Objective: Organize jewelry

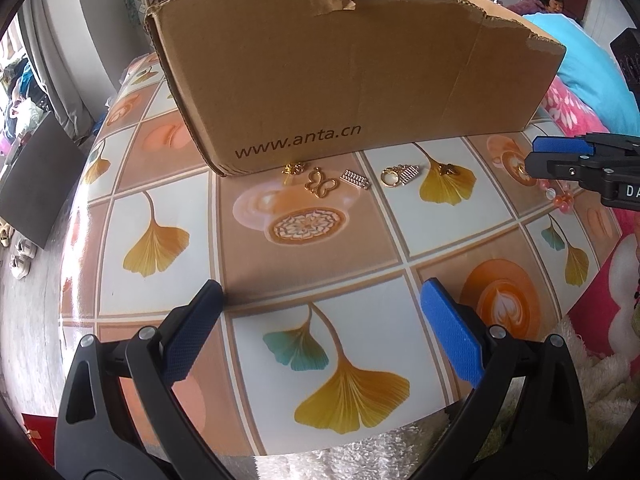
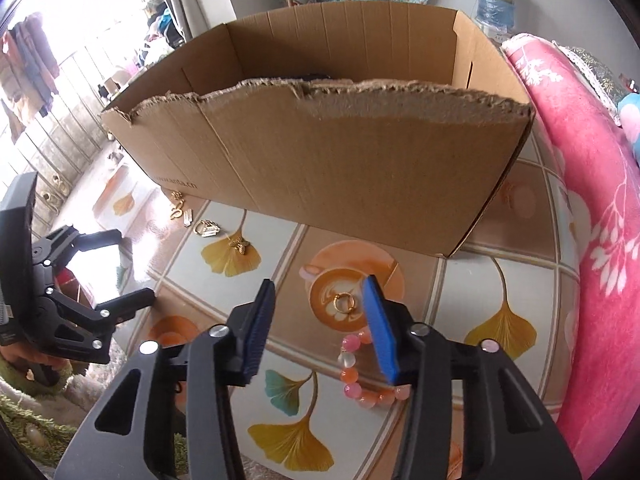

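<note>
Several small gold and silver pieces lie in a row in front of the open cardboard box (image 1: 360, 80): a butterfly charm (image 1: 320, 185), a silver bar (image 1: 355, 180), a gold ring with a charm (image 1: 398, 176) and a gold bow (image 1: 448, 169). My left gripper (image 1: 322, 286) hovers open over bare tablecloth, well short of them. My right gripper (image 2: 320, 284) has its jaws partly apart with nothing between the pads. Under it on the cloth lie a gold hoop (image 2: 344, 304) and a pink and orange bead bracelet (image 2: 360, 376), partly hidden by the blue finger (image 2: 380, 328).
The box (image 2: 340, 160) fills the back of the table (image 1: 304, 248); a dark thing shows inside it. A pink blanket (image 2: 592, 240) borders the table on the right. A person sits far back right. Shoes and a railing are off to the left.
</note>
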